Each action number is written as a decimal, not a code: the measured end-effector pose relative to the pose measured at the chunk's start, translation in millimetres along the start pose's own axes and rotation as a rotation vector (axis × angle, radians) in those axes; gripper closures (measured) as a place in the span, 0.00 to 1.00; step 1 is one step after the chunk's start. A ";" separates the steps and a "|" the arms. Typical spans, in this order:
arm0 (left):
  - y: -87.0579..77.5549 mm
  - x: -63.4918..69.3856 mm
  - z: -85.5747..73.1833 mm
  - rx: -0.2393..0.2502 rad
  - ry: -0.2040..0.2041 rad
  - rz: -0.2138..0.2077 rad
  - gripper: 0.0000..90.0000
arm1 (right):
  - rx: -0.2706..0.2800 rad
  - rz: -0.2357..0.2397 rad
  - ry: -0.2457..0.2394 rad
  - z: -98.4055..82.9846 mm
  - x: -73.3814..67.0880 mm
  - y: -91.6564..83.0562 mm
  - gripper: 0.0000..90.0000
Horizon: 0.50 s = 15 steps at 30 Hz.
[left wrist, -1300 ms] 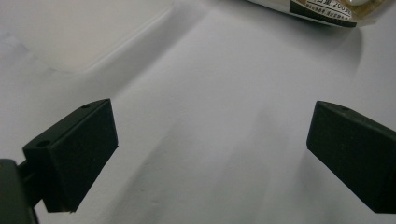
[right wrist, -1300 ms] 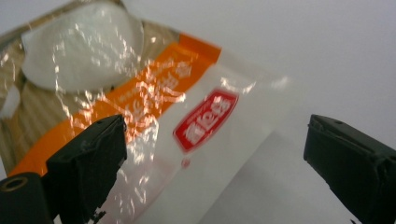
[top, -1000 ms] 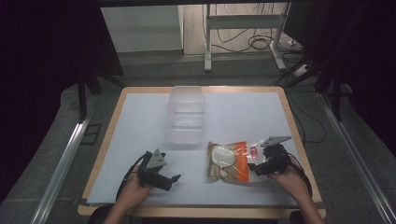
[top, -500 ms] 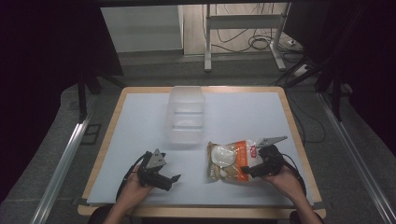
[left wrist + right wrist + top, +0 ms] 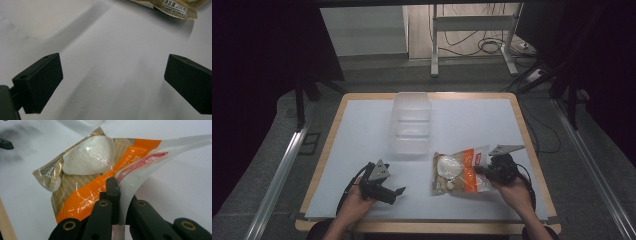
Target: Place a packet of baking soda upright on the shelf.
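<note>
The right gripper (image 5: 479, 170) is clamped on the edge of the snack bag (image 5: 457, 172), which lies on the white table (image 5: 362, 130) near its front right; the left gripper (image 5: 398, 192) rests front left, jaws spread wide, empty; a clear plastic container (image 5: 412, 122) stands behind the bag.

Orange-striped tan packet (image 5: 82, 192), apparently white contents; black gripper (image 5: 112, 82).

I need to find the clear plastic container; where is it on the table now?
In the high view, the clear container stands at the table's far middle, just beyond the snack bag.
</note>
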<state>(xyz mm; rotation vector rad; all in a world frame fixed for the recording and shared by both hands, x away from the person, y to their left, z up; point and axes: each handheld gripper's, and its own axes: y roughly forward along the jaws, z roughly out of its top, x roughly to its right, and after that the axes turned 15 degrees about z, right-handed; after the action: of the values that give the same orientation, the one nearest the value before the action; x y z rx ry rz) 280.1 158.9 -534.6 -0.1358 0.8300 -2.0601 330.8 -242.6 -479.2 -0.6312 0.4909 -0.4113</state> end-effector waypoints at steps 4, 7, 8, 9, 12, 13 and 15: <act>-0.1 0.0 -0.1 0.001 -0.002 0.001 0.02 | 0.027 0.016 -0.018 8.2 -6.1 -4.2 0.98; -0.3 -0.1 -0.1 0.002 -0.004 0.003 0.02 | 0.036 0.025 -0.037 14.7 -9.6 -5.6 0.98; -0.3 -0.1 -0.1 0.002 -0.004 0.003 0.02 | 0.038 0.027 -0.043 16.7 -10.4 -6.1 0.98; -0.2 -0.2 -0.2 0.002 -0.005 0.003 0.02 | 0.039 0.030 -0.046 18.3 -11.1 -6.5 0.98; 0.1 -0.3 -0.3 0.001 -0.006 0.005 0.02 | 0.040 0.025 -0.057 25.4 -13.6 -9.0 0.98; 0.2 -0.3 -0.3 0.001 -0.007 0.005 0.02 | 0.041 0.023 -0.060 28.5 -14.9 -10.2 0.98; 0.1 -0.5 -0.3 0.002 -0.007 0.007 0.02 | 0.042 0.026 -0.067 33.5 -16.2 -12.3 0.98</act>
<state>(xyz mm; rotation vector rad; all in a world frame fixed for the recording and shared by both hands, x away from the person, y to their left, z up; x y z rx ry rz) 280.4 159.4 -534.9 -0.1391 0.8235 -2.0527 333.6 -228.2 -442.8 -0.5957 0.4251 -0.3733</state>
